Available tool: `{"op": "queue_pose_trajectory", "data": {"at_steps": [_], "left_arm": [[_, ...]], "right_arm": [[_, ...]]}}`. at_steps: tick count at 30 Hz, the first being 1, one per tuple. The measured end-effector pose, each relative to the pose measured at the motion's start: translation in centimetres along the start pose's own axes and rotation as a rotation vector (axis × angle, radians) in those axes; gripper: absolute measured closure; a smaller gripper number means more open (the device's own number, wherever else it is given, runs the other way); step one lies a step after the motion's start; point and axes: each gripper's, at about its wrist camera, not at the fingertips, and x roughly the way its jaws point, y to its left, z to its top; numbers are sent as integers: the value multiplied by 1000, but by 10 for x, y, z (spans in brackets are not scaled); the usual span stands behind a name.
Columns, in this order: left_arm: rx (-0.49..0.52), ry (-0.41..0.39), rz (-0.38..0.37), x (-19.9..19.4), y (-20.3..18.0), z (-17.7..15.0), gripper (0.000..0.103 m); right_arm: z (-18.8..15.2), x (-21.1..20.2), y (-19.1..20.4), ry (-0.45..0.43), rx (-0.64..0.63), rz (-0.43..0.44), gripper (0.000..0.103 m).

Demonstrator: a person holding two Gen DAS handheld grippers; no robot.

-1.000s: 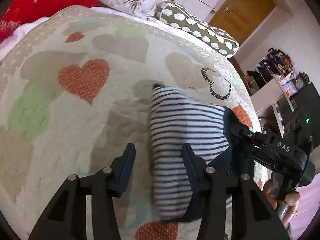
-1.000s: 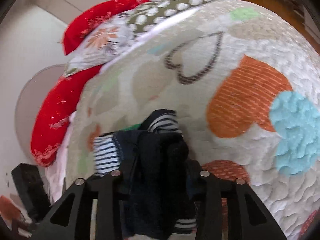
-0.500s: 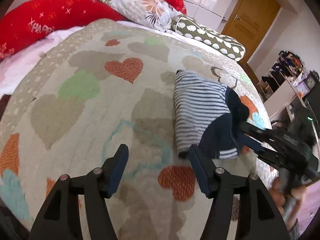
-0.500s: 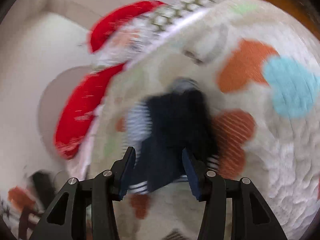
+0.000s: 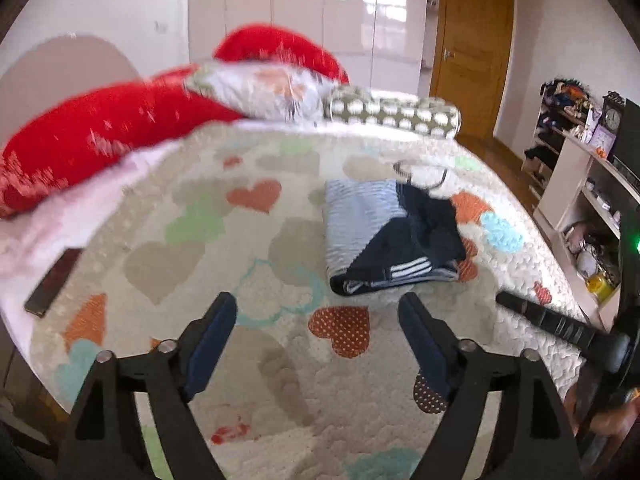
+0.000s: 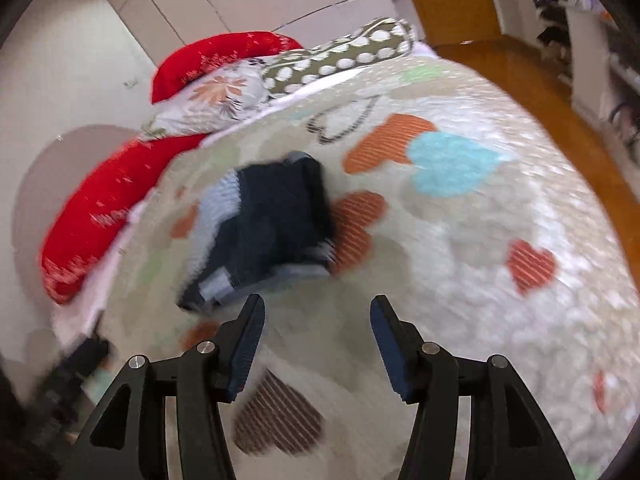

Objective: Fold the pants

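Observation:
The pants (image 5: 384, 236) lie folded into a compact bundle on the bed, white-and-navy striped with a dark navy layer on top. They also show in the right wrist view (image 6: 264, 232). My left gripper (image 5: 318, 324) is open and empty, well back from the bundle and above the quilt. My right gripper (image 6: 316, 328) is open and empty, just short of the bundle's near edge. The right gripper's body shows at the right of the left wrist view (image 5: 560, 328).
The heart-patterned quilt (image 5: 200, 248) covers the bed. Red, floral and dotted pillows (image 5: 256, 92) line the headboard end. A dark flat object (image 5: 54, 278) lies at the bed's left edge. Shelves (image 5: 580, 184) and a wooden door (image 5: 472, 52) stand at the right.
Both grippers have let go of the pants and pulled back and up from the bundle. The right gripper went from shut on the cloth to open. The pants now lie alone.

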Motion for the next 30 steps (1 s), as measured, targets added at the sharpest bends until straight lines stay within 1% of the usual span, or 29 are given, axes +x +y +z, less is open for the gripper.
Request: {"op": "queue_pose_trajectory", "data": {"at_steps": [1,3,4,5,7,10,11,13,15,16,21,24,26,30], "left_arm": [[-7,-31,-1,-10,0,-1,16],[-29,-89,2,-31,2,0,9],[-36,-111,-1,-39,2,1,3],[-45,-142,-7,-50,2,2,0],[-54,-204,5,-67,1,5,0],[-66,-290,42,-88,-1,11,0],[-71,-303,41,-92,-1,13,0],[-70,-296,6,-94,-1,16,0],[-54,-265,-46,-90,-2,16,0],[-45,-245,-56,-88,-4,16,0],[-32,-192,-5,-76,-10,11,0],[-4,-149,23,-68,-14,8,0],[19,-113,56,-60,-15,5,0],[8,-43,38,-46,-12,-2,0]], "right_arm": [[-7,-4,-1,-2,-10,-24,44],[-20,-10,-3,-4,-19,-51,44],[-28,-16,-3,-4,-19,-66,44],[-31,-17,-1,-5,-19,-76,44],[-39,-25,2,-18,-33,-80,44],[-47,-36,17,-55,-115,-111,40],[-49,-38,22,-67,-141,-120,39],[-53,-40,31,-87,-190,-139,38],[-57,-39,36,-93,-226,-145,38],[-59,-37,37,-89,-230,-145,38],[-66,-31,33,-68,-226,-144,38],[-68,-29,33,-64,-224,-152,38],[-69,-28,34,-63,-228,-165,38],[-70,-22,33,-42,-229,-204,37]]}}
